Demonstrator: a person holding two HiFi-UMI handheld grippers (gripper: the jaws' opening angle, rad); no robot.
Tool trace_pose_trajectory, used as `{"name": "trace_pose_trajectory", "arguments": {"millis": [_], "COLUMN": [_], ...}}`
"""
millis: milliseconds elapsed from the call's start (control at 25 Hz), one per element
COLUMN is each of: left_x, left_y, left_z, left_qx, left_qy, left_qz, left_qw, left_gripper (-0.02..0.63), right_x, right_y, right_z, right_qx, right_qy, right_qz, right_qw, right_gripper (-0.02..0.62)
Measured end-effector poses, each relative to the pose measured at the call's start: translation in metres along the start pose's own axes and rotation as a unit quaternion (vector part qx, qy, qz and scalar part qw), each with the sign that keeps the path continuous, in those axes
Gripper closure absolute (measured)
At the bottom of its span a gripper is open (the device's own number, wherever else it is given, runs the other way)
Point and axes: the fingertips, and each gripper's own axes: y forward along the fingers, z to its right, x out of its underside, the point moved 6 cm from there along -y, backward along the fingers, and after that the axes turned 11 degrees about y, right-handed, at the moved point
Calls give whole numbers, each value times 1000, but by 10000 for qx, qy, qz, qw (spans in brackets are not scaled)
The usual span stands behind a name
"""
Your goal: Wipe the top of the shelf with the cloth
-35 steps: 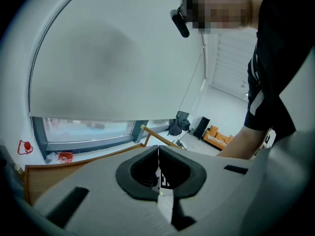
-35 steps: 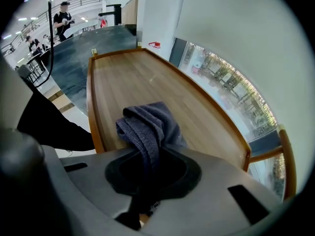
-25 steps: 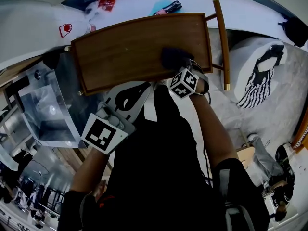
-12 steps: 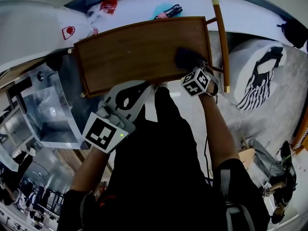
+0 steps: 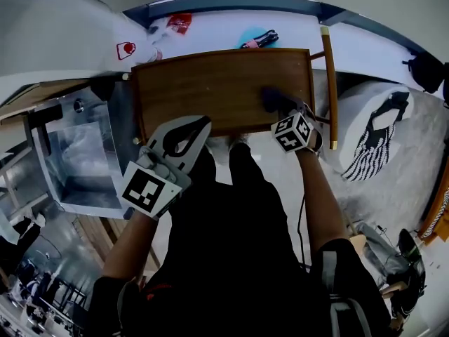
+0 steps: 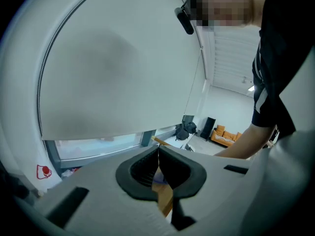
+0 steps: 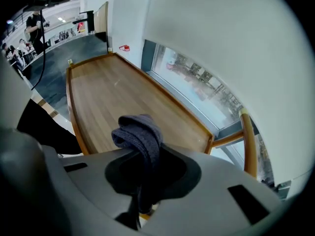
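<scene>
The brown wooden shelf top lies just ahead of me, with a raised rim. A dark grey cloth rests on its right front part, bunched up between the jaws of my right gripper. In the right gripper view the cloth stands folded over the shelf boards, and the right gripper is shut on it. My left gripper hovers at the shelf's front edge, left of centre, shut with nothing in it. The left gripper points up at a white wall.
A wooden rail with brass tips runs along the shelf's right end. A clear box on a metal frame stands to the left. A red item and a blue item lie on the sill behind. A striped fabric is at the right.
My right gripper has slid the cloth to the right along the shelf top, from near the middle toward the right end. The left gripper has come up nearer the shelf's front edge.
</scene>
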Motion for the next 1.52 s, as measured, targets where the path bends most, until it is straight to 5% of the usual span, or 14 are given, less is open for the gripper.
{"name": "trace_pose_trajectory", "arguments": {"millis": [680,1160,1520], "left_x": [-39,-51,-61], "left_y": [-88,-122,-136], "left_z": [-43,-59,-79], "left_qx": [-708,-860,-919], "left_qy": [466,636,812], "left_qz": [491,714,887], "left_qw": [9952,9917,9885], "left_gripper": [583,583,583], "right_x": [-115,-154,-192], "right_y": [-87,-134,-174], "right_z": [-41,-59,-63], "right_qx": [-24,143,-286], "right_qy": [-452,-583,208], "right_qz": [1224,1614,2266], "right_qw": [9914,9851,9733], "right_gripper": [555,555,555]}}
